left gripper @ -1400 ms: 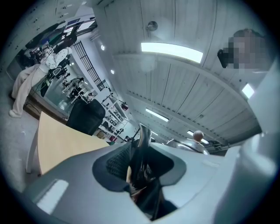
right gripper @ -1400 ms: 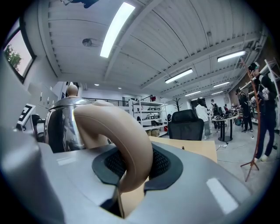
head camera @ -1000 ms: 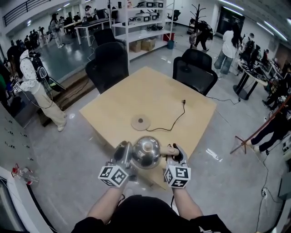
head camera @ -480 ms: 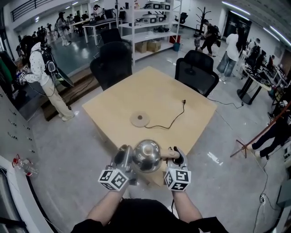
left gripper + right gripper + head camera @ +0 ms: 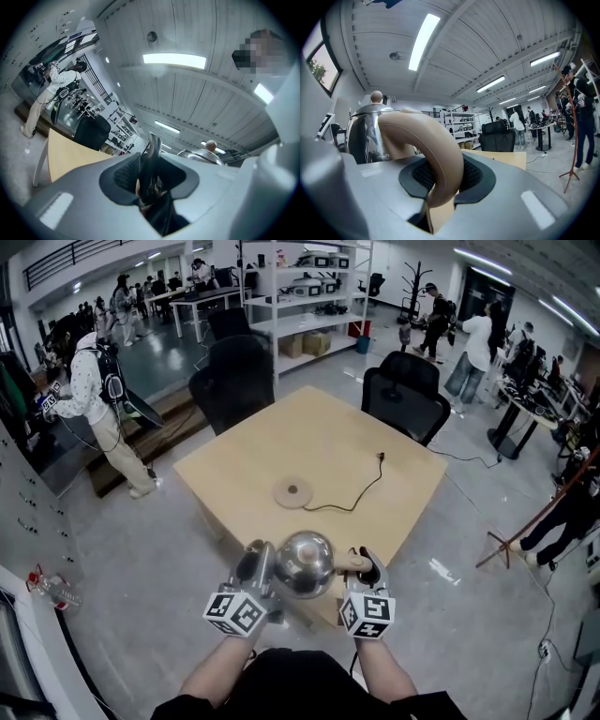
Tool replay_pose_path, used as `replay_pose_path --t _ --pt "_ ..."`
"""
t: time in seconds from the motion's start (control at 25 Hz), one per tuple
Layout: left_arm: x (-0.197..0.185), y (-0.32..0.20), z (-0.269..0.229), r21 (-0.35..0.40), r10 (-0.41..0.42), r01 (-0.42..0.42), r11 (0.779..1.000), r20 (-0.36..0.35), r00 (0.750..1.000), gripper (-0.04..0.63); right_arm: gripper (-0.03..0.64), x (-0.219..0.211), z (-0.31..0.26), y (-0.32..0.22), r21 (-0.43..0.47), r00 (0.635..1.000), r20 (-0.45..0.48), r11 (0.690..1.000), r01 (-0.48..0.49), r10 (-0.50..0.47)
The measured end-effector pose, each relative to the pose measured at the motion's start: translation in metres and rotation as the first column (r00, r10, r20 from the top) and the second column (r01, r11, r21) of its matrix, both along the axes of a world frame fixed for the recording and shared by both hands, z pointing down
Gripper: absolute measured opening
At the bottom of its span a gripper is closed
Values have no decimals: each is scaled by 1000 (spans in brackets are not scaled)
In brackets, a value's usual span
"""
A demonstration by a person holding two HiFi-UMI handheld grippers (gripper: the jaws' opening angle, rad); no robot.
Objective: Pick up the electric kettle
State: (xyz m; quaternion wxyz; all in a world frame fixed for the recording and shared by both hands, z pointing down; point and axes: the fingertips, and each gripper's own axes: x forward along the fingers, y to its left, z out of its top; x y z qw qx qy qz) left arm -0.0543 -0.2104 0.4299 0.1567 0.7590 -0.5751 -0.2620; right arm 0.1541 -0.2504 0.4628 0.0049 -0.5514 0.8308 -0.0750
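Note:
The steel electric kettle (image 5: 302,563) hangs in the air over the table's near edge, held from both sides. My left gripper (image 5: 255,565) is shut on its dark spout (image 5: 152,157), and the lid with its round knob (image 5: 211,146) shows behind. My right gripper (image 5: 362,565) is shut on the beige curved handle (image 5: 437,149), with the shiny body (image 5: 365,137) to its left. The kettle's round base (image 5: 292,491) lies empty on the wooden table (image 5: 244,460), and its black cord (image 5: 354,493) runs to a plug (image 5: 380,457).
Two black office chairs (image 5: 405,397) stand at the table's far sides. White shelving (image 5: 300,296) is behind them. Several people stand around the room, one at the left (image 5: 94,399) and others at the right (image 5: 473,352). A stand with red legs (image 5: 534,512) is at the right.
Both grippers, with the kettle between them, have drifted slightly toward me and away from the base. Both grips are unchanged.

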Motion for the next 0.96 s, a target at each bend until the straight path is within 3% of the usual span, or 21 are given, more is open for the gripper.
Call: replay_pose_path --t 0.96 --pt "-27 -5 -4 10 8 -8 1000 -12 1000 98 84 -28 -7 -7 4 1000 -7 1000 7 -7"
